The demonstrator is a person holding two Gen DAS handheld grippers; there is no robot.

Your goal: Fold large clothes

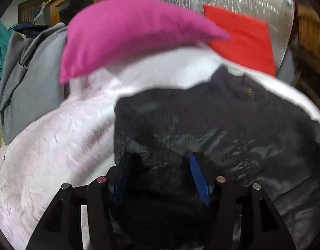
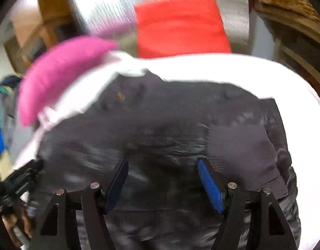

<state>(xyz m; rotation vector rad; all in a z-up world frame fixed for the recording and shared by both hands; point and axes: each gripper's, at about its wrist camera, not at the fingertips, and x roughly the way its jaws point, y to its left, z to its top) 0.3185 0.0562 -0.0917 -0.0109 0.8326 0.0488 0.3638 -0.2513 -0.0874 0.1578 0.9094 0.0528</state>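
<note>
Spread widest: a white sheet covering the surface, pale pink-tinged at the left in the left wrist view, running as a bright band behind the garment in the right wrist view.

Lying flat on that sheet: a dark garment, charcoal to black, faintly shiny and creased, filling the lower middle of both views. Collar end far from the cameras, with a small orange mark near it.

Beyond the garment: a magenta cushion resting on the sheet's far left part, and a red folded cloth just beside it to the right, both blurred. Further left, a grey garment hanging or heaped past the sheet's edge.

Left claw: spread wide, blue pads well apart, poised right over the dark garment near its left edge, cloth visible between the fingers but not pinched. Contact with the cloth not clear.

Right claw: likewise spread wide, over the garment's middle, dark cloth showing between the pads, nothing gripped.

At the lower left of the right wrist view: the left tool's black body, close by the garment's left edge.
</note>
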